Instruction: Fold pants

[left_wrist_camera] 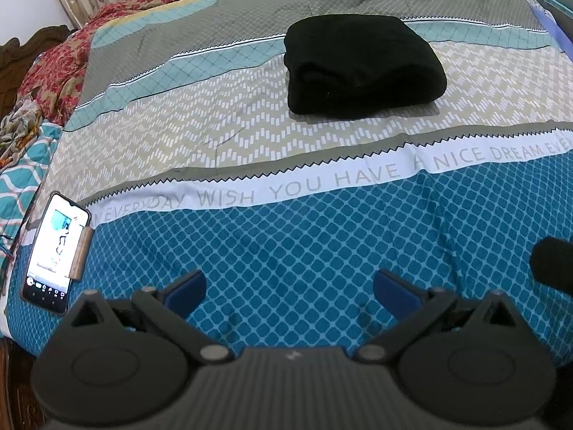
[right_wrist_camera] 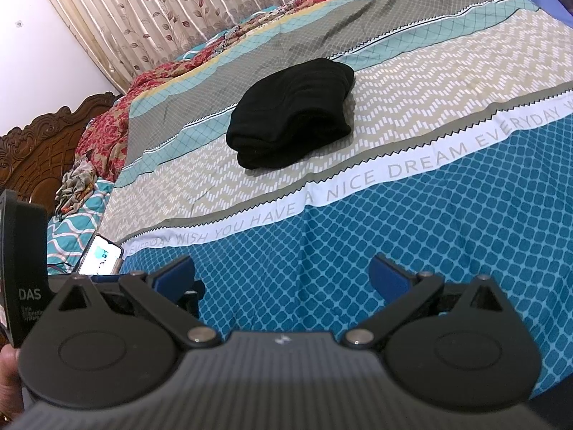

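Black pants (left_wrist_camera: pixel 363 68) lay folded on the bed (left_wrist_camera: pixel 286 215), well ahead of the left gripper (left_wrist_camera: pixel 290 290), whose jaws stood wide apart, empty. A phone (left_wrist_camera: pixel 53 254) lay left of them. Right gripper (right_wrist_camera: pixel 283 274): jaws likewise spread, empty; pants (right_wrist_camera: pixel 292 113) well ahead.

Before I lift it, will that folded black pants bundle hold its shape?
Probably not: the black pants look soft and thick, with loose stacked layers at the near edge, so they would likely sag or unfold. Pushed, they would likely drag on the bedsheet rather than slide.

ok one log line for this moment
pants folded, on bed | left gripper open, empty | right gripper open, empty | both clear of pants
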A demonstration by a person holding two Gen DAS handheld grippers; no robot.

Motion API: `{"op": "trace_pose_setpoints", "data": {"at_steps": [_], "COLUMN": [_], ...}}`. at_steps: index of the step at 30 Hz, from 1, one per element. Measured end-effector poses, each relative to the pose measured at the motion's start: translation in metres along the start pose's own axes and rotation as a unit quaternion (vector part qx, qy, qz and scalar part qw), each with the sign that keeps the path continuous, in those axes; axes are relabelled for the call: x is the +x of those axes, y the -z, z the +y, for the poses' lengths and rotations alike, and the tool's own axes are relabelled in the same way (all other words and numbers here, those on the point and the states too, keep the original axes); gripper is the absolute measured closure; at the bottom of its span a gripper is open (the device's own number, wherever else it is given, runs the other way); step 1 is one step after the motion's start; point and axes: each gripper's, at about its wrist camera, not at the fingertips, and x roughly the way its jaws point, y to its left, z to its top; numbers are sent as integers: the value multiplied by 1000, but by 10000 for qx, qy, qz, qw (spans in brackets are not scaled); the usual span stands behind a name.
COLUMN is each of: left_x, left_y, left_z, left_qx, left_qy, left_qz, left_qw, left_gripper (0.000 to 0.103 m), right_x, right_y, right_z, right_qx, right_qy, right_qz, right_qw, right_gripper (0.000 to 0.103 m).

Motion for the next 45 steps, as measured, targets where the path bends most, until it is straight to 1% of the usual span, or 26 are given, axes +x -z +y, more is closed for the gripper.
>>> {"op": "trace_pose_setpoints", "data": {"at_steps": [29,45], "left_x": [6,-3], "left_y": [2,-1], "left_z": [-1,4], "left_qx": [10,-198], "left_qy": [-60,124], "left_qz": [81,-25], "left_qw": [9999,9997], "left_gripper": [0,0], "right_x": [2,0], "right_y": [1,-1], "right_z": [-1,1], "right_qx": [27,-54], "right_qy": [-2,-13], "right_qz": [32,11], "right_qw": [10000,10000], "right_gripper": [0,0]}}
